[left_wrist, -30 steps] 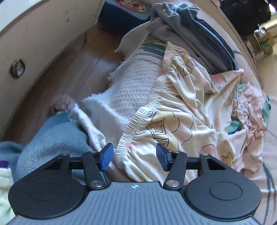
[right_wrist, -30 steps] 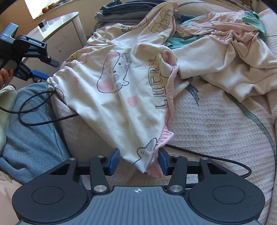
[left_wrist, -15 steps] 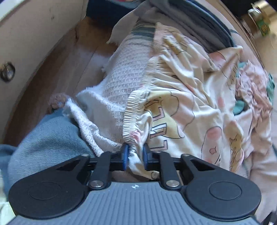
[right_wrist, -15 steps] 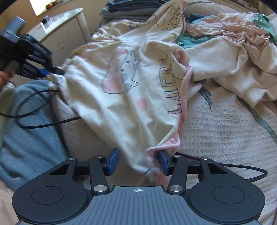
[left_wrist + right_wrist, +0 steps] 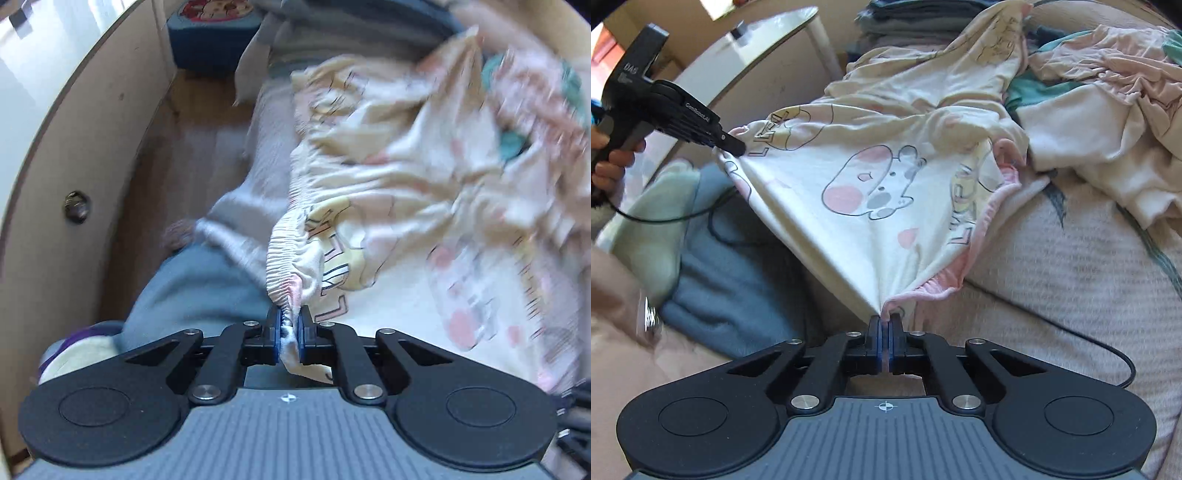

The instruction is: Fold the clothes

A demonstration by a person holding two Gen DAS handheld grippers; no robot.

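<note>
A cream pyjama garment (image 5: 879,184) with cartoon prints and a pink gathered waistband hangs stretched between my two grippers above the bed. My right gripper (image 5: 885,325) is shut on its near corner by the pink hem. My left gripper (image 5: 289,325) is shut on the ruched waistband (image 5: 284,266); in the right wrist view the left gripper (image 5: 733,147) pinches the far left corner, held by a person's hand (image 5: 609,162). The rest of the garment (image 5: 388,206) trails blurred over the bedspread.
A loose heap of pink, cream and teal clothes (image 5: 1108,110) lies at the right on the waffle bedspread (image 5: 1052,277). Folded dark clothes (image 5: 897,18) are stacked at the back. A black cable (image 5: 1108,354) crosses the bed. A white cabinet (image 5: 746,55) stands left, above the person's blue-grey lap (image 5: 731,280).
Both grippers closed on the garment, the left first, then the right. Both rose, pulling the cloth taut between them and lifting its near edge off the bed.
</note>
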